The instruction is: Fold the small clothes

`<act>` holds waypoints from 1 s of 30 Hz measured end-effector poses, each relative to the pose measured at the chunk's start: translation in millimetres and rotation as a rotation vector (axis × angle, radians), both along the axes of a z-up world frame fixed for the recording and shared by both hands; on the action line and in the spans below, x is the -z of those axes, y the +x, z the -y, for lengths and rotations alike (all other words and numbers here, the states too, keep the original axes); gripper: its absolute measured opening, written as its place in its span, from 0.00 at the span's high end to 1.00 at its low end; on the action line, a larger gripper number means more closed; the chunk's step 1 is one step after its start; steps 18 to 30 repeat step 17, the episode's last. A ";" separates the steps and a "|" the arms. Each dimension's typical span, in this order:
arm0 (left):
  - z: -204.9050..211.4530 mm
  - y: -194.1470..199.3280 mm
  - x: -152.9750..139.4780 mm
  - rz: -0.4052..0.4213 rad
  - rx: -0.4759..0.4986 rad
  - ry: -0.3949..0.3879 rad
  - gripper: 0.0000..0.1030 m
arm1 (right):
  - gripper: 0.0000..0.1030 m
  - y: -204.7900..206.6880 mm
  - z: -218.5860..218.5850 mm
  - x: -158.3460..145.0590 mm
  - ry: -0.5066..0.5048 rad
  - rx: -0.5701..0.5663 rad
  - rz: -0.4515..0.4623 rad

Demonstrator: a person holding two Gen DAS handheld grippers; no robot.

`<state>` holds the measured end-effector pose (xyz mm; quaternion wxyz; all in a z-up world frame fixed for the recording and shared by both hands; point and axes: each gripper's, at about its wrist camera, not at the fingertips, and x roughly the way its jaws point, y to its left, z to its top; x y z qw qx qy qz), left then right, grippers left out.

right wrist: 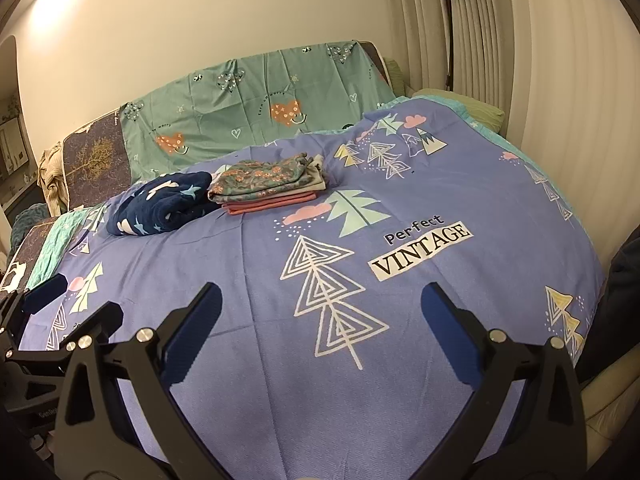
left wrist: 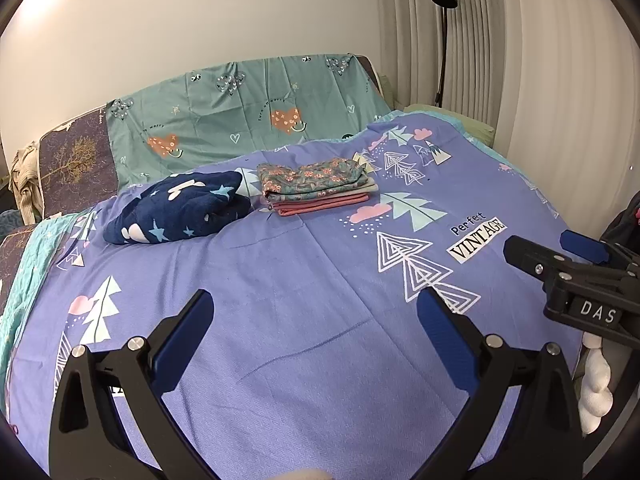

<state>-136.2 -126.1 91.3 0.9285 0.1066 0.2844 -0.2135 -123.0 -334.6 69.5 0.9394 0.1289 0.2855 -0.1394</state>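
A neat stack of folded small clothes (left wrist: 318,186), floral piece on top and pink at the bottom, lies at the far middle of the purple bedspread (left wrist: 304,280); it also shows in the right wrist view (right wrist: 266,186). A navy star-print fleece garment (left wrist: 180,212) lies bunched just left of the stack, also in the right wrist view (right wrist: 164,206). My left gripper (left wrist: 314,310) is open and empty over the near part of the bedspread. My right gripper (right wrist: 322,304) is open and empty beside it, and shows at the right edge of the left wrist view (left wrist: 560,256).
A teal heart-print sheet (left wrist: 248,108) covers the upright cushion behind the bed. A black floor lamp (left wrist: 444,32) and white curtains stand at the right. White and dark cloth items (left wrist: 596,384) hang off the bed's right edge. Beige cloth (left wrist: 24,176) sits at the far left.
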 end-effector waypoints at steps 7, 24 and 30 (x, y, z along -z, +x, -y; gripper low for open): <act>1.6 1.6 1.9 -0.009 -0.002 0.006 0.01 | 0.02 0.8 -0.4 1.7 0.002 -0.004 -0.006; 1.2 3.4 5.5 -0.017 -0.003 0.009 0.01 | 0.02 1.7 -2.3 2.4 0.001 -0.003 -0.010; 1.2 3.4 5.5 -0.017 -0.003 0.009 0.01 | 0.02 1.7 -2.3 2.4 0.001 -0.003 -0.010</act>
